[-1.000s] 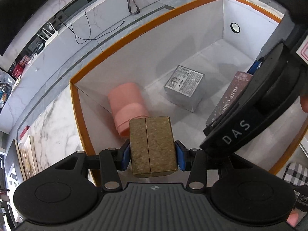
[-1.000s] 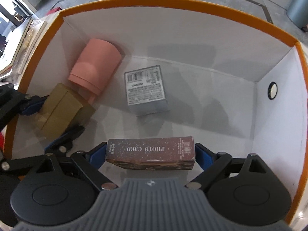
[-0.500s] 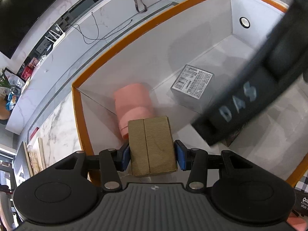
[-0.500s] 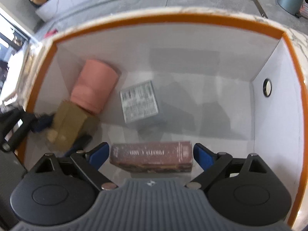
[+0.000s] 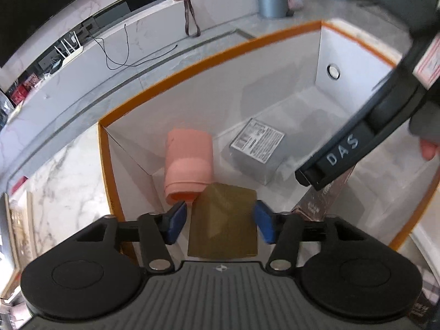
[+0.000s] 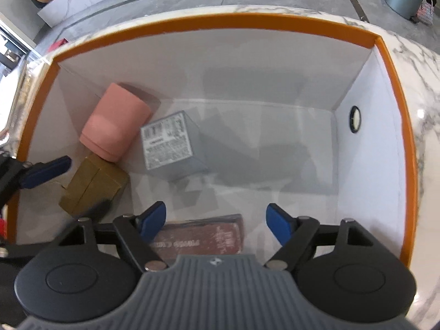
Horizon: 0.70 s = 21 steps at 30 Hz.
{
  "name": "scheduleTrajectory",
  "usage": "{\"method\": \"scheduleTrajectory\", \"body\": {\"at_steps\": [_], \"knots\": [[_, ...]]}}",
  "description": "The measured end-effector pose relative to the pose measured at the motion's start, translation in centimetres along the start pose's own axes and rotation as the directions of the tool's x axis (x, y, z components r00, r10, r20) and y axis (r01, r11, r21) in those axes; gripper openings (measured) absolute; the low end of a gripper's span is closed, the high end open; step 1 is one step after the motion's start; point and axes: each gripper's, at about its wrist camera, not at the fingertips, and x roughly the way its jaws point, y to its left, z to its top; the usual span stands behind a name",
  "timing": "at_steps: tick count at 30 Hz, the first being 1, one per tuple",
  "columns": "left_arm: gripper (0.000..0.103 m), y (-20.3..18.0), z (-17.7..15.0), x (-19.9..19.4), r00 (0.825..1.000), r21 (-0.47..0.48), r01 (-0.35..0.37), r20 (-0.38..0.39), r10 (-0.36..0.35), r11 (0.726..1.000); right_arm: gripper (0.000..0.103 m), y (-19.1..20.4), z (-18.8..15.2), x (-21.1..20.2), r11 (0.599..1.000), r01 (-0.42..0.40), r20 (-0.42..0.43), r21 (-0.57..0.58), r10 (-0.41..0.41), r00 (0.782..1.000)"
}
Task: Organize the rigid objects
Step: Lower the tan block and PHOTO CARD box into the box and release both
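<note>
**Both grippers spread, four items down in the orange-rimmed box**

Left gripper [image 5: 221, 221] sits low over the near-left corner of the box [image 6: 385, 126] — its blue fingers [image 5: 176, 221] are released, a visible gap either side of the gold-brown box [image 5: 224, 220]. That little gold-brown box rests on the white floor, its far corner right against the pink cylinder [image 5: 189, 165], which lies on its side by the left wall. From the right wrist view the same gold-brown box [image 6: 93, 184] sits just below the pink cylinder [image 6: 117, 123], with the left gripper's fingers straddling it.

Right gripper [image 6: 216, 224] is spread wide too — fingers [image 6: 277, 224] apart and grasping nothing. Beneath it the dark red photo card box [image 6: 203, 236] lies flat on the floor at the near edge, well short of the right finger. Grey box with the printed label [image 6: 170, 145] sits mid-floor, just beside the pink cylinder. The orange-rimmed box stands on a marble table [image 6: 423, 63].
</note>
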Motion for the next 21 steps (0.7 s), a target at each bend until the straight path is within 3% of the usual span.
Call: {"method": "scheduleTrajectory", "body": {"at_steps": [3, 5, 11, 13, 16, 21], "knots": [[0.039, 0.4, -0.2, -0.2, 0.998, -0.001, 0.069, -0.007, -0.069, 0.998, 0.071, 0.0, -0.2, 0.4, 1.000, 0.020, -0.024, -0.015, -0.020, 1.000], [0.040, 0.3, -0.4, -0.1, 0.994, -0.006, 0.106, -0.021, -0.106, 0.994, 0.062, -0.1, -0.3, 0.8, 1.000, 0.007, -0.040, -0.014, -0.007, 0.999], [0.042, -0.6, 0.1, 0.7, 0.996, -0.012, 0.066, -0.061, -0.066, 0.998, 0.053, 0.6, 0.0, 1.6, 1.000, -0.009, -0.080, -0.022, 0.007, 0.997], [0.042, -0.6, 0.3, 0.8, 0.996, -0.021, 0.063, -0.064, -0.064, 0.998, 0.043, 0.6, 0.0, 2.0, 0.999, -0.033, -0.089, -0.020, 0.031, 0.996], [0.044, 0.1, 0.0, 0.6, 0.997, -0.062, 0.068, -0.043, -0.071, 0.996, 0.035, 1.3, 0.1, 2.5, 0.998, -0.067, -0.105, -0.016, 0.065, 0.992], [0.044, 0.9, -0.6, 0.2, 0.997, -0.085, 0.074, 0.000, -0.074, 0.994, 0.035, 2.6, 0.4, 2.5, 0.995, -0.092, -0.082, -0.031, 0.089, 0.993]]}}
